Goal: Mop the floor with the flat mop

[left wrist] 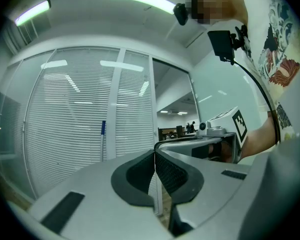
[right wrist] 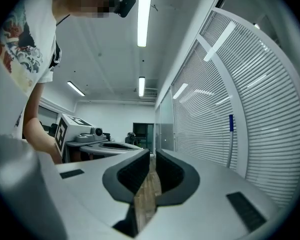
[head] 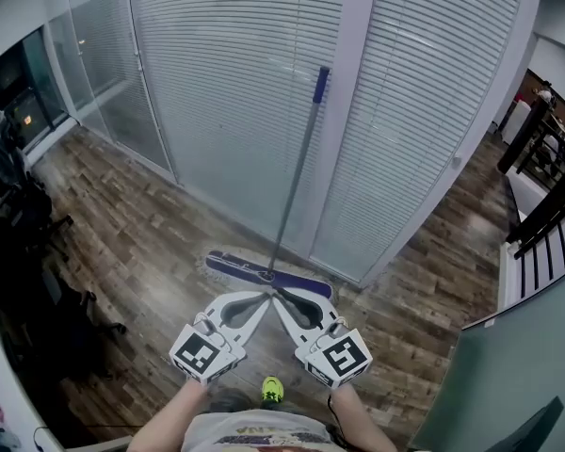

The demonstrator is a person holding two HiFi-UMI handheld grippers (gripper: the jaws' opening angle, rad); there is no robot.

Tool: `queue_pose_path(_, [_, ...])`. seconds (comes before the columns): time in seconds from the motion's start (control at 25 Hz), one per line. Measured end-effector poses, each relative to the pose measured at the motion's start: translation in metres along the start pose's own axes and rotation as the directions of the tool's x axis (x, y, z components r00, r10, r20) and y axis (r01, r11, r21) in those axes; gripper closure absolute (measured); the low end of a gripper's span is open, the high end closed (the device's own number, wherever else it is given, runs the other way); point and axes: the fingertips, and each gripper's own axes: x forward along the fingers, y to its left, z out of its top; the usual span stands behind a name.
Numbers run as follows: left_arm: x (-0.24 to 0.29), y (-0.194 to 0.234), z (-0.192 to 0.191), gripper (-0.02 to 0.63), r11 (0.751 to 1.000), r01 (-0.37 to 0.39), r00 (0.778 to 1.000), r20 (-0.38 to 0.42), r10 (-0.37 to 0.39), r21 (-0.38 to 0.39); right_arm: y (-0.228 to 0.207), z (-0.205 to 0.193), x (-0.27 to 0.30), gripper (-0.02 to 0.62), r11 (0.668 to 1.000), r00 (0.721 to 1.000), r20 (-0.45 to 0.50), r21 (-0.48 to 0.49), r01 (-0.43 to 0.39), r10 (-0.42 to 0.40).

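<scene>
The flat mop stands upright against the blind-covered glass wall (head: 235,111). Its grey handle (head: 297,172) ends in a blue grip, and its purple flat head (head: 254,273) lies on the wood floor. The handle also shows in the left gripper view (left wrist: 103,141) and the right gripper view (right wrist: 231,136). My left gripper (head: 262,297) and right gripper (head: 280,298) are held level side by side, tips nearly touching just short of the mop head. Both are shut with nothing between the pads. The left gripper's (left wrist: 154,159) pads meet; the right gripper's (right wrist: 152,156) pads stand almost together.
Dark office chairs and bags (head: 19,224) crowd the left side. A dark railing (head: 551,182) and a pale partition (head: 508,375) stand at the right. A white pillar (head: 344,111) rises behind the mop. A yellow-green shoe (head: 272,389) shows below the grippers.
</scene>
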Motion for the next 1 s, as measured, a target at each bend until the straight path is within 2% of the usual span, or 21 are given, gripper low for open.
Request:
queue_pose_path(0.28, [0.028, 0.042, -0.003, 0.594, 1.0, -0.015, 1.0, 0.0, 0.015, 0.001, -0.04, -0.004, 0.032, 0.563, 1.0, 1.0, 0.005, 0.01, 0.024, -0.024])
queue_pose_path(0.4, [0.041, 0.071, -0.011, 0.594, 1.0, -0.023, 0.999, -0.027, 0.022, -0.011, -0.06, -0.01, 0.054, 0.563, 0.999, 0.999, -0.002, 0.015, 0.039, -0.039])
queue_pose_path(0.56, [0.069, 0.108, -0.017, 0.594, 0.999, 0.032, 0.999, 0.013, -0.032, -0.012, -0.097, -0.015, 0.087, 0.563, 0.997, 0.997, -0.009, 0.024, 0.071, -0.071])
queue_pose_path(1.0, [0.176, 0.246, -0.018, 0.592, 0.993, 0.117, 0.993, 0.016, -0.117, 0.007, -0.237, -0.012, 0.191, 0.563, 0.983, 0.983, -0.035, 0.014, 0.184, -0.183])
